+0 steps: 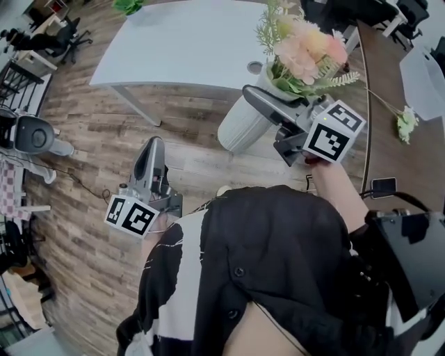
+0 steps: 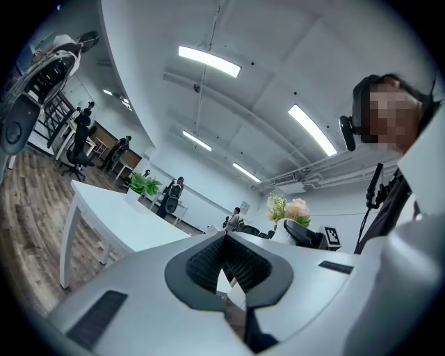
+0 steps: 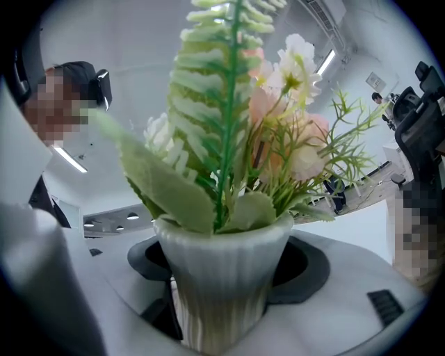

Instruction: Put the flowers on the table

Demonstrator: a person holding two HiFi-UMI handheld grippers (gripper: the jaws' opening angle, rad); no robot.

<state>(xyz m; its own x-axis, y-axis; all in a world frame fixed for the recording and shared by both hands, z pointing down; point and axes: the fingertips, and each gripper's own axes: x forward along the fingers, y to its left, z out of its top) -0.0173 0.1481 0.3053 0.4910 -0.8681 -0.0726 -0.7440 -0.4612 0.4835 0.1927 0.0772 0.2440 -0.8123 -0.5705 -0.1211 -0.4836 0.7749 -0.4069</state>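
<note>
A white ribbed vase (image 1: 242, 124) with pink flowers and green fern (image 1: 304, 47) hangs in the air over the wood floor, in front of the white table (image 1: 195, 42). My right gripper (image 1: 259, 99) is shut on the vase just under its rim. In the right gripper view the vase (image 3: 221, 285) fills the gap between the jaws, with the flowers (image 3: 278, 139) rising above it. My left gripper (image 1: 154, 144) hangs low at the left, shut and holding nothing. In the left gripper view its pads (image 2: 208, 259) meet, and the flowers (image 2: 288, 208) show far off.
A brown table (image 1: 386, 104) at the right carries a loose flower (image 1: 405, 124). Office chairs (image 1: 59, 38) and a grey chair (image 1: 31, 135) stand at the left. A green plant (image 1: 128, 5) sits at the white table's far corner.
</note>
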